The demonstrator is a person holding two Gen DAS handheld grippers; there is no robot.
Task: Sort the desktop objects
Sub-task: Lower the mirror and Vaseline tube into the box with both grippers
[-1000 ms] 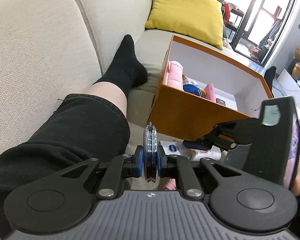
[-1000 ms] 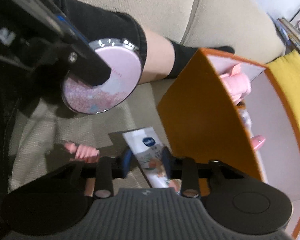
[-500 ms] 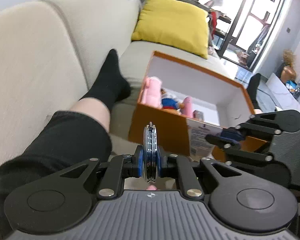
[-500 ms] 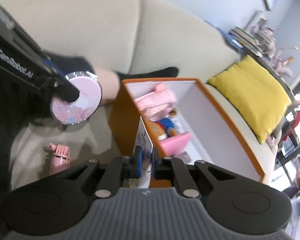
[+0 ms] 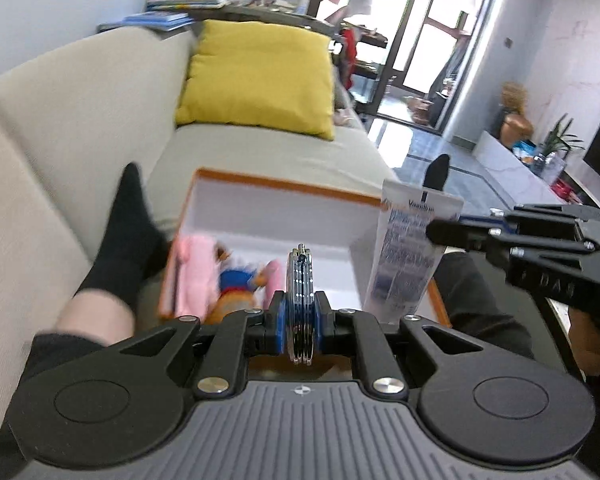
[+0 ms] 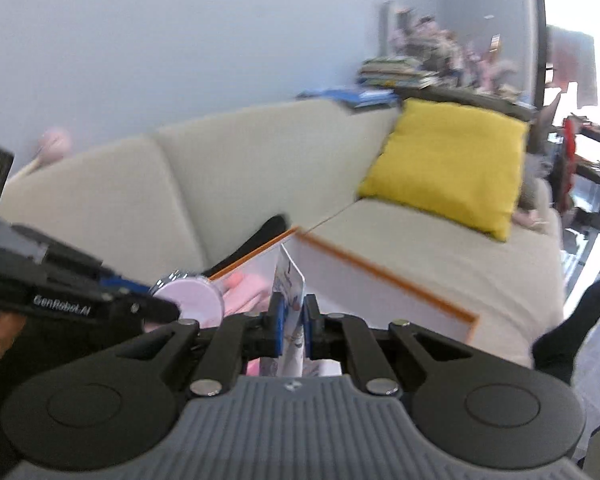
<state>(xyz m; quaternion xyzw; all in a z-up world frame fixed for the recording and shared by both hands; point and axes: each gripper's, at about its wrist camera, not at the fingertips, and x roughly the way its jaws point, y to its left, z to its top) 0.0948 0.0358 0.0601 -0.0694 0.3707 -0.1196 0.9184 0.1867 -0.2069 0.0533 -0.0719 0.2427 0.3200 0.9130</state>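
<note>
Left wrist view: left gripper (image 5: 300, 316) clamped on compact mirror (image 5: 299, 300), right gripper (image 6: 291, 324) now closed on lotion tube (image 5: 408, 256), both lifted above orange box (image 5: 284, 188), ready to drop in.

My left wrist camera looks down along its fingers, close over the box (image 5: 284, 216); my right looks likewise; both share the cushion (image 6: 448, 160).

In the left wrist view, the open orange cardboard box (image 5: 284, 188) has bare white floor at centre right; pink and blue plush toys (image 5: 220, 276) crowd its lower left corner.
</note>
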